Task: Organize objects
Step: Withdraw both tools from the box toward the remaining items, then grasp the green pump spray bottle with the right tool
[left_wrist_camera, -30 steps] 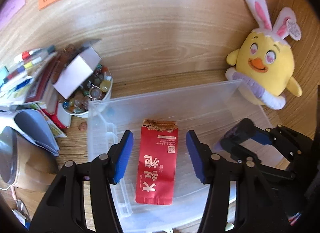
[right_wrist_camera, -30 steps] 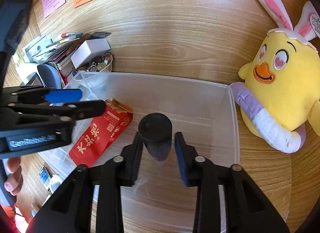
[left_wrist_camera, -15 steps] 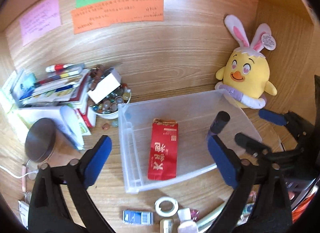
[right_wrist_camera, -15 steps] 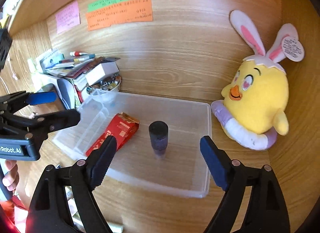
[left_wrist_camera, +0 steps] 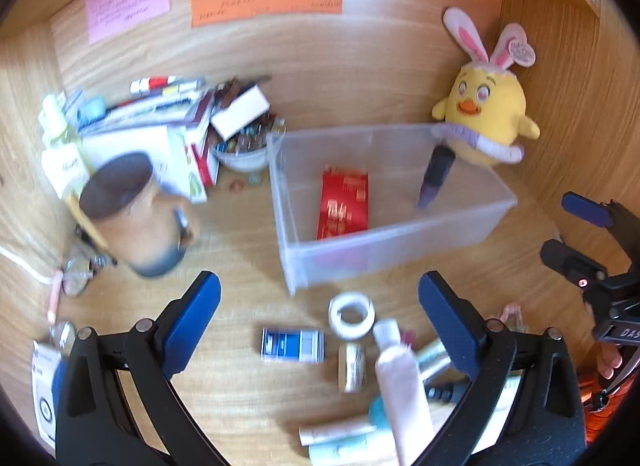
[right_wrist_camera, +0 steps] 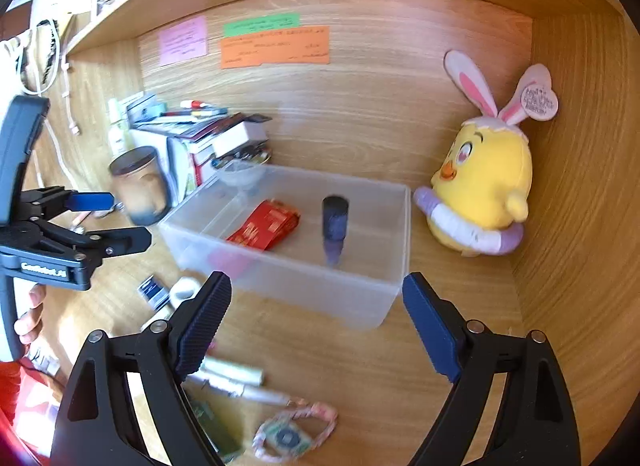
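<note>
While both claws hang spread and empty at the frames' bottom, the clear bin point(right_wrist_camera: 280, 286) sits mid-frame on the surface point(right_wrist_camera: 360, 366), holding the red packet point(right_wrist_camera: 266, 229) and, right of it, the upright dark bottle point(right_wrist_camera: 334, 221).

The left claw point(left_wrist_camera: 320, 326) and right claw point(right_wrist_camera: 316, 322) touch nothing.

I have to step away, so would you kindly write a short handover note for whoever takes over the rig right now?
Left gripper: open, empty, above the loose items on the desk in front of the bin.
Right gripper: open, empty, in front of the bin's near wall.
Clear plastic bin: on the desk beside the yellow plush chick.
Done: red packet lies flat in the bin; dark bottle stands upright in it.
Left: tape roll, blue card box, pink tube, small jar and a few blurred items are not yet in the bin.
</note>
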The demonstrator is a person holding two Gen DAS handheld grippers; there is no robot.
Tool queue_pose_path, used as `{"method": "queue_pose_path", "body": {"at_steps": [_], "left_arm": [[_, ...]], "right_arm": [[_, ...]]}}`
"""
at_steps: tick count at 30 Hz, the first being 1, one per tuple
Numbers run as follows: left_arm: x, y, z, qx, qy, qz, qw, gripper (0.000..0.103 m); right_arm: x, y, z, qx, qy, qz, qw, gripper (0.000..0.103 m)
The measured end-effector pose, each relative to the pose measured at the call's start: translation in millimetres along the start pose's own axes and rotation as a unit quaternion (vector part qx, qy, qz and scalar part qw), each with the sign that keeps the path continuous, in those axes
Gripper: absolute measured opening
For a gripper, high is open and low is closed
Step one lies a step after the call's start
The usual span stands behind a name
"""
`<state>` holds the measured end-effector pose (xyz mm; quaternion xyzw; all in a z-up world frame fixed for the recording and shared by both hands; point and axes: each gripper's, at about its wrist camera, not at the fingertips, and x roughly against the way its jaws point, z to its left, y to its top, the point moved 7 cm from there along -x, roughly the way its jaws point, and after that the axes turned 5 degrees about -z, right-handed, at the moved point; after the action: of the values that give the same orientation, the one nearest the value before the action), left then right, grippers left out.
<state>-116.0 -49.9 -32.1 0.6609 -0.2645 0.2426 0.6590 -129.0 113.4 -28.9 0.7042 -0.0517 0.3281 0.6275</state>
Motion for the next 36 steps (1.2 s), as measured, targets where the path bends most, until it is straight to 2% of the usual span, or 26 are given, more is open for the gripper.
{"method": "queue_pose_path", "body": {"at_steps": [8,15,21,22,25,27,29,33,36], "left_arm": [[10.1,-47.3,-2.9,0.006,0.014,0.018,0.9997,0.101],[17.4,-76.9,-31.8,-0.003,-0.021,0.029,0.9993,0.101],[13.4,-95.1,-48.1,-0.017,-0.017,0.030,0.9993,0.100],[13.5,-96.8,-48.4,-0.017,-0.014,0.027,0.9994,0.098],[11.9,-102.3,-49.8,-0.019,-0.018,0.034,0.9991,0.077],[10.0,-105.1,-48.3,-0.021,-0.017,0.038,0.9989,0.072],[8.6,-108.2,-46.4,-0.024,-0.012,0.041,0.9988,0.062],[8.8,-111.1,-41.1,-0.017,-0.016,0.042,0.9988,0.055],[11.7,-111.1,-37.2,-0.018,-0.015,0.040,0.9989,0.049]], "right_arm": [[8.3,-42.2,17.6,-0.031,0.038,0.027,0.998,0.086],[4.8,-76.8,32.0,-0.057,0.069,0.060,0.994,0.086],[9.8,-87.8,43.7,-0.042,0.076,0.063,0.994,0.085],[9.8,-87.8,43.7,-0.042,0.076,0.063,0.994,0.085],[10.9,-92.8,48.5,-0.047,0.094,0.071,0.992,0.083],[9.9,-95.6,53.8,-0.039,0.103,0.076,0.991,0.079],[8.4,-99.3,59.1,-0.032,0.109,0.081,0.990,0.075],[2.3,-107.6,68.9,-0.020,0.120,0.093,0.988,0.067],[-3.2,-113.2,72.6,-0.013,0.120,0.102,0.988,0.057]]}}
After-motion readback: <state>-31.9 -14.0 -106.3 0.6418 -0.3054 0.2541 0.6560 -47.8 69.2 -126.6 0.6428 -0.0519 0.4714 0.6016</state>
